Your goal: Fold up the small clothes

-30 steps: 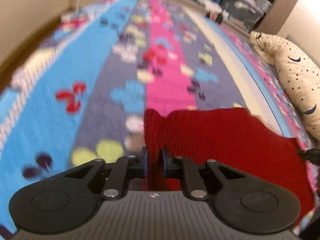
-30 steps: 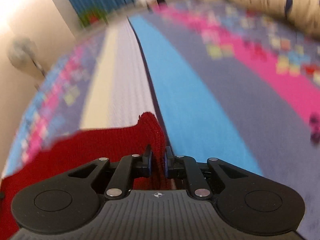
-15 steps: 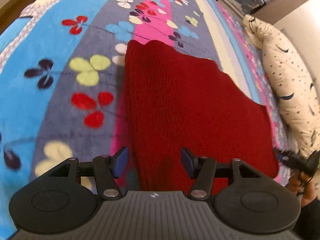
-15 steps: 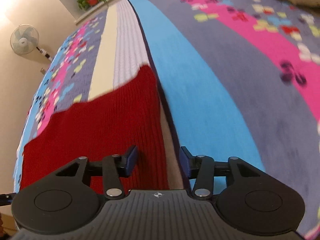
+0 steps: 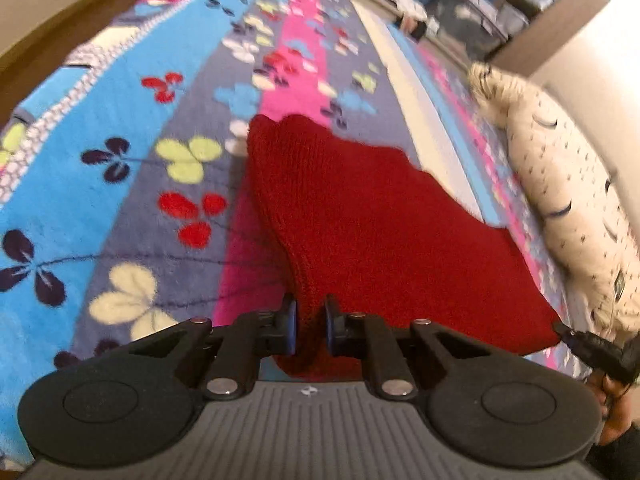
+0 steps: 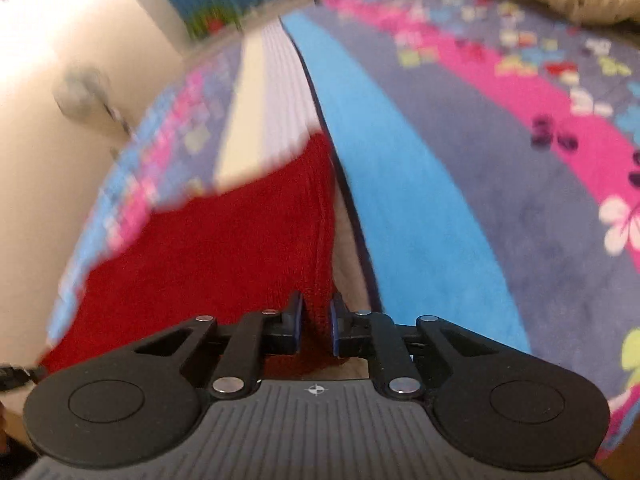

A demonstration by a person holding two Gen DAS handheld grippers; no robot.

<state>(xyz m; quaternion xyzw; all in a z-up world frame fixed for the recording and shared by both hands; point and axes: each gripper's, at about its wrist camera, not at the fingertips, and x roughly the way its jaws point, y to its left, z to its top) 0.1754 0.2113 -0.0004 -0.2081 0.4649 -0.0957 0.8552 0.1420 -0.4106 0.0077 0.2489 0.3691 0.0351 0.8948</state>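
- left gripper [image 5: 307, 327] jaws closing, blue pads clamped on a bunched edge of the red knit garment [image 5: 380, 236] at its near left corner.
- right gripper [image 6: 316, 328] jaws closing too, pads pinching the near right corner of the same red knit garment [image 6: 224, 248]; cloth sits between the pads in both views.
- garment lies spread on the flowered fleece blanket [image 5: 132, 184], near edge stretched between the two grippers, far edge wavy and uneven.
- garment's far left corner sits over the pink stripe; its far right part overlaps the cream stripe, short of the blanket's right edge.
- in the left wrist view the other gripper's tip [image 5: 592, 350] shows at the garment's near right corner, with part of the person's hand [image 5: 614, 412] below it.
- moon-and-star print pillow [image 5: 572, 204] lies along the blanket's right edge, near the garment's right side but not touching it as far as i can tell.
- open blanket on the left: blue and grey stripes with clover prints, nothing on them out to the left edge.
- far end of the blanket also bare, up to the far edge.
- right wrist view: a blue stripe and a seam run just right of the garment, a strip of pale fabric [image 6: 346, 252] showing between them.
- standing fan [image 6: 86, 94] against the wall beyond the blanket's edge, blurred.
- storage boxes and clutter [image 5: 476, 12] past the far right corner, too blurred to name closer.
- right wrist view heavily motion-blurred.
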